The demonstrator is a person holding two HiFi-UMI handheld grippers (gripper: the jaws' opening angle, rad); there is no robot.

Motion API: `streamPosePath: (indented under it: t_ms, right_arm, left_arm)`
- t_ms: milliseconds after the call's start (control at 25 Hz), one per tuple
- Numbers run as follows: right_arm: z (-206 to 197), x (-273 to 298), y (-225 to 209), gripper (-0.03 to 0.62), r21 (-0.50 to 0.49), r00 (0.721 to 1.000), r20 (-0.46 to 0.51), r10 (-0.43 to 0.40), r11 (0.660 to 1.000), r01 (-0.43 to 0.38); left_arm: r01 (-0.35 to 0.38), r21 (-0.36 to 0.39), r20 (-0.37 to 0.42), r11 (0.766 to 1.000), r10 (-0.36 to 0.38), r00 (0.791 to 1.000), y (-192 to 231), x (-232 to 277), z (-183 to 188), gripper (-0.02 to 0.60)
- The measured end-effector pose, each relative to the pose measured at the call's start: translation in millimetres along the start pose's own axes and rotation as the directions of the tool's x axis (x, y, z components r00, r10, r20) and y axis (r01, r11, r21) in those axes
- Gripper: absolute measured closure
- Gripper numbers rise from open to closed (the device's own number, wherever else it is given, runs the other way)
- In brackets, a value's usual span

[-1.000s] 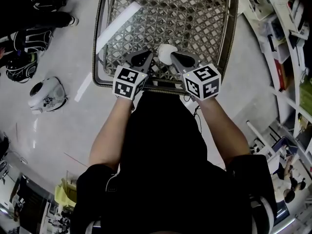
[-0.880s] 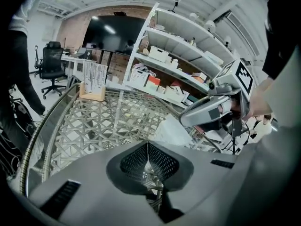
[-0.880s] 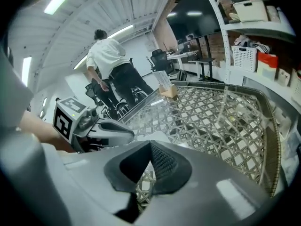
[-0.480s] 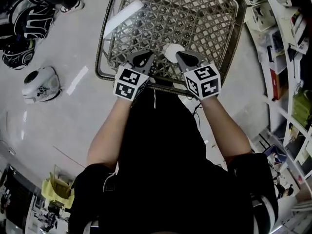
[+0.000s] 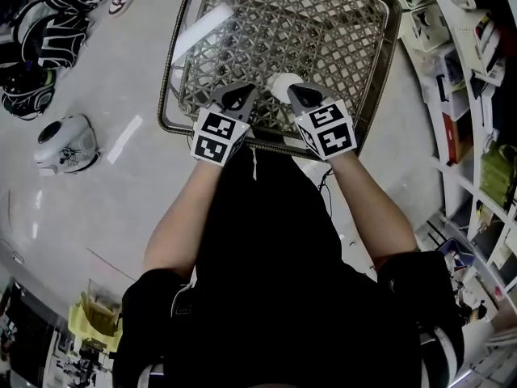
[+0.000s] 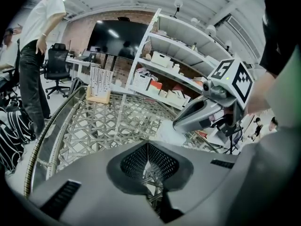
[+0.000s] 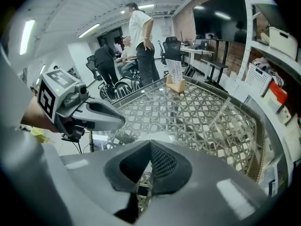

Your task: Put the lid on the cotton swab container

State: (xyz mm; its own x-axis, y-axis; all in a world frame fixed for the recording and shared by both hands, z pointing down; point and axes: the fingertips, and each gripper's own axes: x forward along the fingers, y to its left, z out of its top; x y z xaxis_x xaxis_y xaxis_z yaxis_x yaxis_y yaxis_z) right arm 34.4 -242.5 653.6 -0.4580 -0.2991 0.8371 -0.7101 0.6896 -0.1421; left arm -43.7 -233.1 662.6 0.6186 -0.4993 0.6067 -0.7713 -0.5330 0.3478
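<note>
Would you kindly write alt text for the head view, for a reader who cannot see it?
Seen from above, a person in black holds the left gripper and right gripper over a lattice metal table, a small white round object between their tips.

Metal lattice table (image 5: 323, 23), matt left hand-held gripper (image 6: 148, 161)

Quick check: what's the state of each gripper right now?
Left gripper: closed, empty.
Right gripper: closed, empty; the white round object lies by its tips, not between the jaws.
</note>
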Motion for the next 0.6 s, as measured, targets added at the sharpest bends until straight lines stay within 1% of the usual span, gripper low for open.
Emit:
streamPosePath:
  t_ms: [120,320,440,520,600]
  right_arm:
    - [-0.6,1.3,-0.3,0.583,0.009,1.000,-0.010,0.005,1.000,-0.004]
    - [0.1,3.6,-4.2,0.583,0.063,1.000,-0.005,0.003,0.998,-0.002]
    - [-1.1,6.6,-5.8,0.583,0.083,1.000,-0.014,-0.002,0.997,0.004]
    - [-4.8,7.0,-4.8,0.583,0.127,1.000,-0.021,0.002,0.992,0.001]
    - [-5.5,5.0,-6.7,0.585,0.195,1.000,-0.005,-0.004,0.981,0.005]
  left_arm:
    - [0.002,-0.002,0.010,1.000,-0.002,1.000,-2.7,-0.5,2.7,0.575]
    - [-0.001,-0.009,0.019,1.000,0.002,1.000,-4.1,-3.9,7.0,0.575]
    - [-0.003,-0.035,0.021,0.999,0.003,1.000,-6.0,-14.5,12.1,0.575]
    - [0.003,-0.038,0.013,0.999,-0.002,1.000,-12.9,-27.1,16.9,0.575]
    - [0.013,-0.006,0.001,1.000,-0.013,1.000,-19.3,-37.1,23.8,0.575]
